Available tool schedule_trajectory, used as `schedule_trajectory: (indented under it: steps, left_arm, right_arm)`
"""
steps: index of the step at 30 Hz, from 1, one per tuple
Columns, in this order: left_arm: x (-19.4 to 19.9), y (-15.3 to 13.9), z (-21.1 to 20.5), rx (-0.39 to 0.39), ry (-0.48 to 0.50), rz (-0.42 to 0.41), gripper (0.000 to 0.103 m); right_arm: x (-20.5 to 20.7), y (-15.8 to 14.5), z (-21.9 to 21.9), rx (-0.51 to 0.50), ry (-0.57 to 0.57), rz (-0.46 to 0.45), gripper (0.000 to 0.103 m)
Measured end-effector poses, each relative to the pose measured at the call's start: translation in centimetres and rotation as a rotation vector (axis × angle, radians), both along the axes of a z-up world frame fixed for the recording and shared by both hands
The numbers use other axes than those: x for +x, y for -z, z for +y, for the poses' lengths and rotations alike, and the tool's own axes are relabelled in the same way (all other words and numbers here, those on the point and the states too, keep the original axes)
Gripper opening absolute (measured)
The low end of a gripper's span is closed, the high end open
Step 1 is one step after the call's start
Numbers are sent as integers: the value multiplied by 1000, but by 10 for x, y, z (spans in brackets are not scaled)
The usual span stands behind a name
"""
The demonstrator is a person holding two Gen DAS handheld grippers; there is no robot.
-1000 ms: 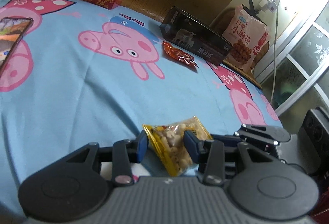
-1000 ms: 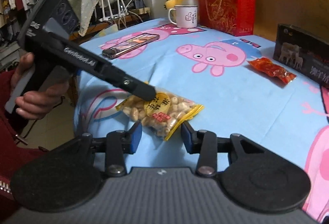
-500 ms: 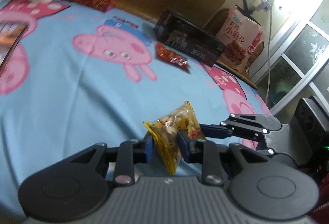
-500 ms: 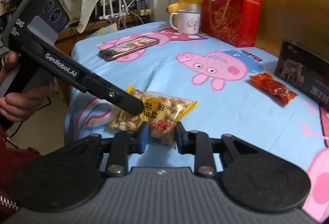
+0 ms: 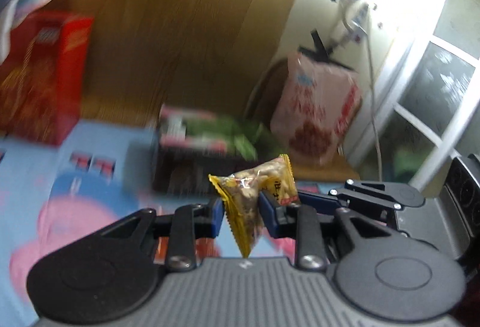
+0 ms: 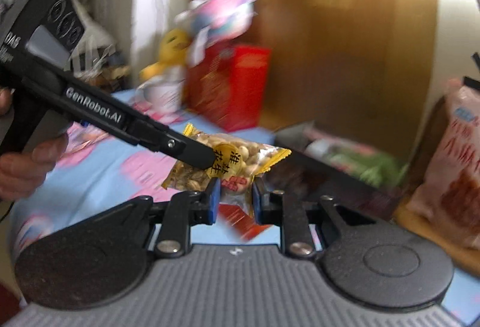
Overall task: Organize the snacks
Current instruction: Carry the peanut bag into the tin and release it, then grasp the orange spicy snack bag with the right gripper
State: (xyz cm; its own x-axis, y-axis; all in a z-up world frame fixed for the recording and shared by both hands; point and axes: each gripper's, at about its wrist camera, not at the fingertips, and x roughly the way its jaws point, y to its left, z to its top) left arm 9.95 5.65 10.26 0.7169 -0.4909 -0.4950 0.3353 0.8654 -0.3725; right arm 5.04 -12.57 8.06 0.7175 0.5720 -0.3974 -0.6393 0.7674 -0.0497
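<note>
Both your tongs, left gripper (image 5: 241, 214) and right gripper (image 6: 232, 199), pinch one yellow peanut packet (image 6: 231, 160) above the blue cloth (image 6: 99, 174).

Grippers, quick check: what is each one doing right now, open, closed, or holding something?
Left gripper: closed on the yellow peanut packet, jaws just closing onto it.
Right gripper: closed on the same peanut packet, jaws just closing onto it.
</note>
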Motion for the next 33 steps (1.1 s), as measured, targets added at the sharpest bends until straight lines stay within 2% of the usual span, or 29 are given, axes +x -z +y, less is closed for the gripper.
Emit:
schedule_trajectory:
  steps: [4,7,11,13,14,15,17,20,23,25,28,31,33]
  left_arm:
    - [68,-10,-22,39,-25,15,26]
    - [105,2,-39,81,-38,50,27]
    - [138,26,-56,130,-57,93,28]
    - [147,35,-59,155,-70,104,42]
    - [150,39,-60,174,-80,106,43]
    - [150,42,-59,190,-92,108,45]
    - [149,43,-50,181,-112,104,46]
    - [131,30,-25,108,-127,71,46]
    - [95,19,8,10,-126,31,46]
    - [73,25,25,-5,-132,44,46]
    - [52,57,39,-3,-135,131,46]
    - [47,85,39,-6,-141,218,44]
    - [50,99,37,-23,-144,269,42]
  right_arm:
    - [68,-12,-19,41,68,47,25]
    - [104,-4,-25,24,117,71,25]
    - [131,16,-28,-16,146,106,25]
    - [135,24,-34,-27,158,112,29]
    - [137,28,-34,-31,166,107,36]
    - [137,29,-36,-29,181,93,46]
    - [133,26,-42,-6,196,63,53]
    - [114,18,-56,73,242,15,53]
    - [85,13,-74,216,194,37,53]
    - [66,20,-79,280,109,115,53]
    - [54,49,-65,268,25,281,52]
    - [58,77,-46,251,21,394,44]
    - [70,87,-39,280,37,460,41]
